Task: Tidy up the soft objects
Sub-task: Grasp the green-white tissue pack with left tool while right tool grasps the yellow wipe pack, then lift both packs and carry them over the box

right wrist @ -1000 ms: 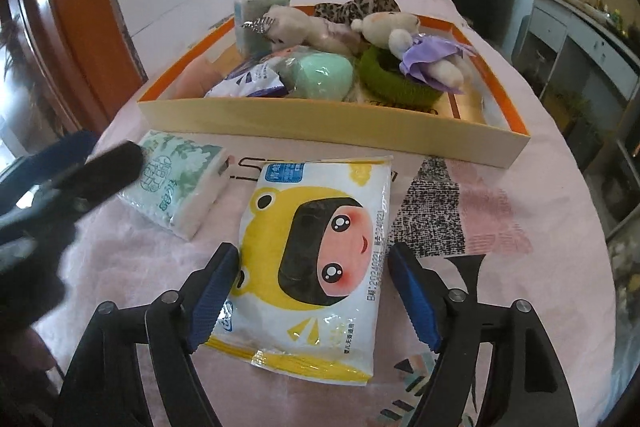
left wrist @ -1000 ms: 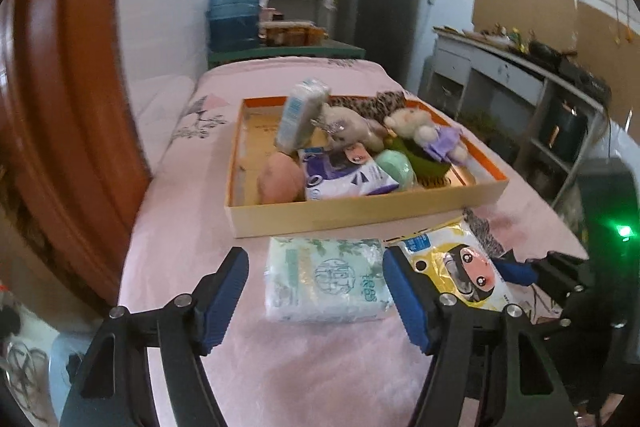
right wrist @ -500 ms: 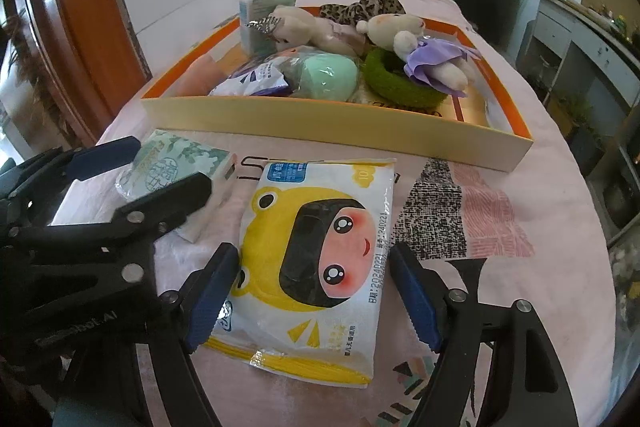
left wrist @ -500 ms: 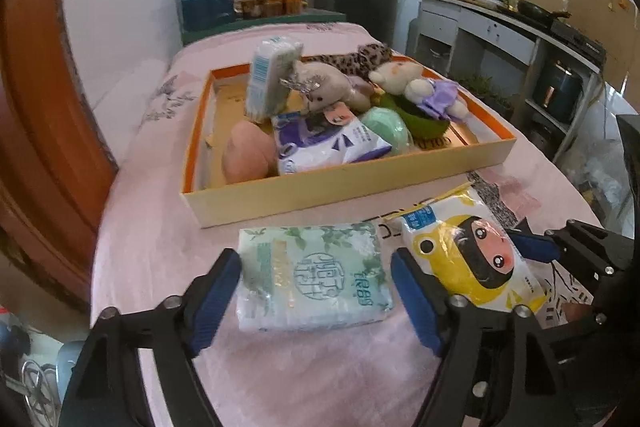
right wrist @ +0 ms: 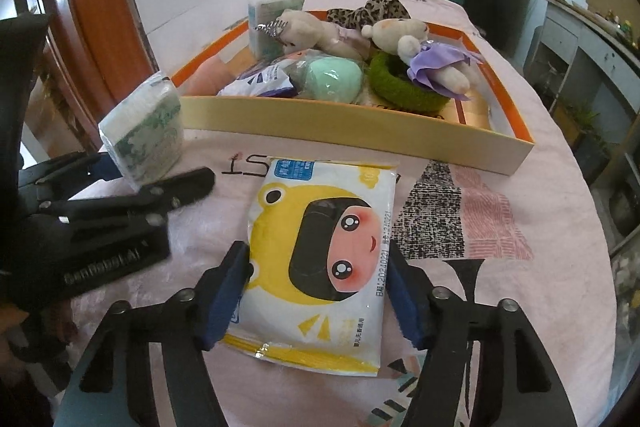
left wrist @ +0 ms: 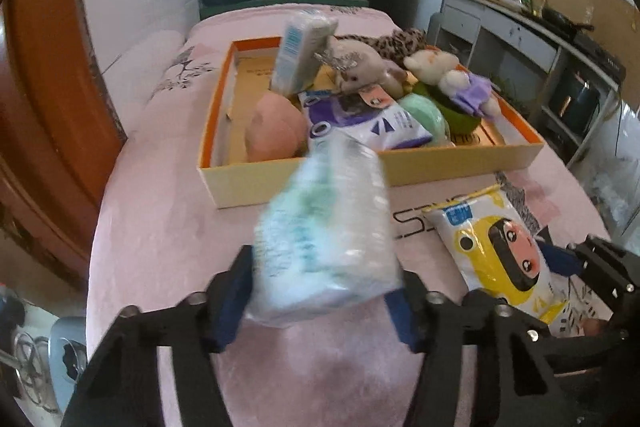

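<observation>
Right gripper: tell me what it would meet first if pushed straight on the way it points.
The right gripper is already closed on the yellow cartoon wipes pack, so that moves with it. Beyond it, probably the pink cloth, then the tray's near wall; depth is unclear.

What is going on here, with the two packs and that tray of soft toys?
A person is tidying soft things on a pink-covered table using two handheld tongs. The left tongs have just closed on the green tissue pack and tipped it up off the cloth. The right tongs have been closing around the yellow cartoon wipes pack, which lies flat; their pads sit at its edges. The orange-rimmed tray behind already holds plush toys and other packs.
</observation>
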Tool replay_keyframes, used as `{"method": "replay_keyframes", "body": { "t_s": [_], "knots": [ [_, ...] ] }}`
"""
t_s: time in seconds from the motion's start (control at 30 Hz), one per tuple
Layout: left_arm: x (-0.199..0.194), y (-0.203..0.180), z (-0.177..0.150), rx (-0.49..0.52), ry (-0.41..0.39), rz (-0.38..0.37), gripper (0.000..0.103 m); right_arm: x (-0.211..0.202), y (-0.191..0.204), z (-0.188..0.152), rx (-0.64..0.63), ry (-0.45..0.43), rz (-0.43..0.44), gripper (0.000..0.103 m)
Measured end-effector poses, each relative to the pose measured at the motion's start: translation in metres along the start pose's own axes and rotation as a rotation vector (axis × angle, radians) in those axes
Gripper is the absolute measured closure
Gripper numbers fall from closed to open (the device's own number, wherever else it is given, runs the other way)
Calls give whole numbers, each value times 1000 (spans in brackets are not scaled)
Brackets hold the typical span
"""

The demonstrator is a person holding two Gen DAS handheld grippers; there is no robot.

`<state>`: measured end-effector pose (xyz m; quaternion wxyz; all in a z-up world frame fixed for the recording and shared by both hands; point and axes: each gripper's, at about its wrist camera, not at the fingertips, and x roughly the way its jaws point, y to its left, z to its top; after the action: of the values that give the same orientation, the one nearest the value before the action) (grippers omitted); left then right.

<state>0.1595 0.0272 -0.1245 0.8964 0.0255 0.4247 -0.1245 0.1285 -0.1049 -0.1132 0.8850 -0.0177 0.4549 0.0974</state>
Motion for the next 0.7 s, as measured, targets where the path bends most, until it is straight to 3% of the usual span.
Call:
{"method": "replay_keyframes", "body": {
  "t_s": [0.13,0.7],
  "knots": [
    [-8,9,-1,-38,-43,-23,79,-2,-1,0,6,-6,5,41],
    [-34,8,-6,-90,-132,-82,81,-22,-14,5,44,-44,28,43]
  ]
}}
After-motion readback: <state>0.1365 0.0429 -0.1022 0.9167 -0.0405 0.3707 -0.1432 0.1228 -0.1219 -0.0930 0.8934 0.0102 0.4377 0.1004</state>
